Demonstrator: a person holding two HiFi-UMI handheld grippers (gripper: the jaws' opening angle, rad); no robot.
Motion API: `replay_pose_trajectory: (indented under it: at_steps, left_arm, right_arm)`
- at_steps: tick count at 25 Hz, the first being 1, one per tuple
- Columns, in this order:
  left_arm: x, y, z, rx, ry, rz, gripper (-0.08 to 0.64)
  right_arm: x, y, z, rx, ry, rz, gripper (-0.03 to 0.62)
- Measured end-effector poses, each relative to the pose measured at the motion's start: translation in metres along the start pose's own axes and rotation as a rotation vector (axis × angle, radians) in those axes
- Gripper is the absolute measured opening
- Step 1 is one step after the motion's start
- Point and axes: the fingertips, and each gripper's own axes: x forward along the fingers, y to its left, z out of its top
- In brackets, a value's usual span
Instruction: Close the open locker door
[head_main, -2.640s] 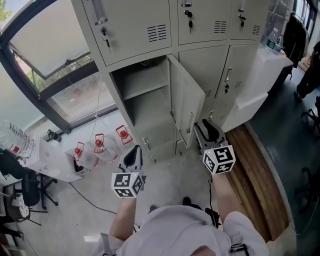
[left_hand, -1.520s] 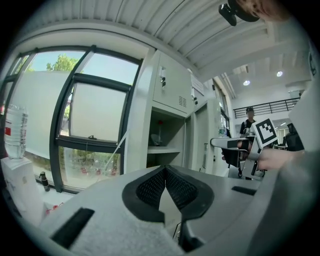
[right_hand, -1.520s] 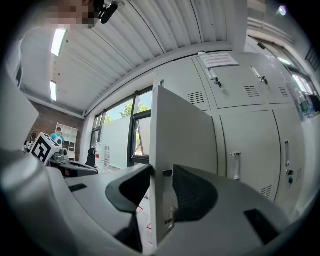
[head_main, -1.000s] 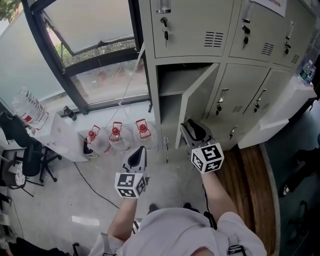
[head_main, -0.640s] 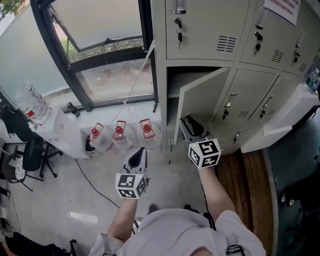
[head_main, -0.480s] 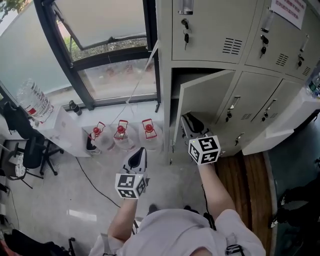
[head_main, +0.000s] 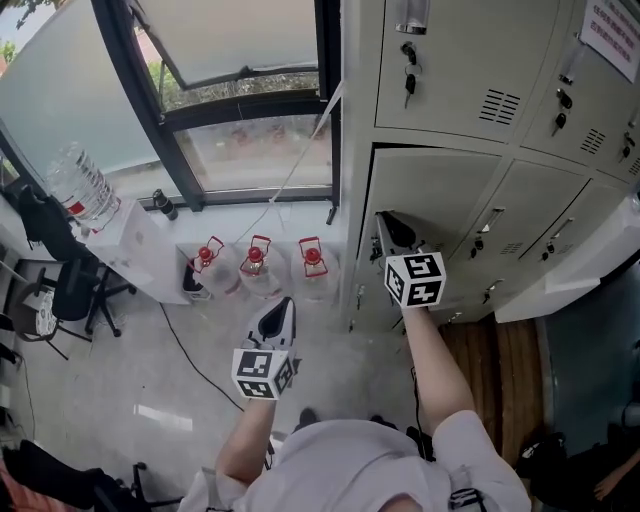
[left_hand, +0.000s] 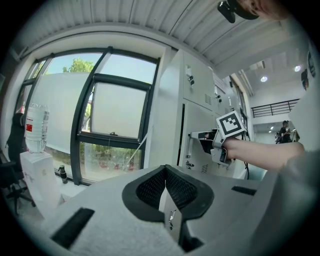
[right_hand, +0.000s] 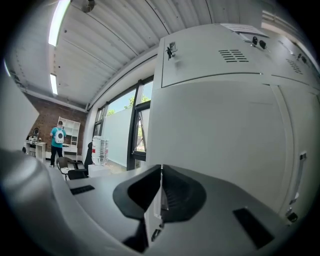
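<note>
The beige locker door (head_main: 440, 200) in the lower row lies almost flush with its frame. My right gripper (head_main: 385, 224) is stretched forward with its tip against the door's left part. Its jaws are closing and look pressed together, with nothing between them. In the right gripper view the door (right_hand: 220, 130) fills the picture just beyond the right gripper (right_hand: 161, 168). My left gripper (head_main: 277, 311) hangs over the floor, away from the lockers, jaws together and empty. The left gripper view shows that left gripper (left_hand: 165, 171), and beyond it the right gripper (left_hand: 206, 143) at the door.
Three water jugs with red caps (head_main: 256, 262) stand on the floor below the window, left of the lockers. A white cabinet (head_main: 130, 245) and an office chair (head_main: 65, 290) are at the left. A black cable (head_main: 190, 350) crosses the floor. Neighbouring lockers (head_main: 545, 235) are shut.
The locker door has swung from wide open to nearly flush with its frame. My right gripper has moved forward with it. The left gripper has stayed put.
</note>
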Motion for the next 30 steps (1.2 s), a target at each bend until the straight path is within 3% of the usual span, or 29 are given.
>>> replay_pose_trajectory:
  at_steps: [11,21,30]
  left_arm:
    - [0.006,0.010,-0.002,-0.001,0.011,0.022,0.008]
    - [0.013,0.000,0.005,0.019,0.002,-0.005,0.008]
    - [0.016,-0.017,0.017,0.060,-0.021,-0.038,0.008]
  right_arm:
    - [0.027,-0.013,0.001,0.026,0.003,-0.044,0.012]
    - [0.027,-0.011,0.001,0.039,0.007,-0.038,0.012]
    - [-0.034,-0.015,-0.014,0.082,0.003,-0.067,0.012]
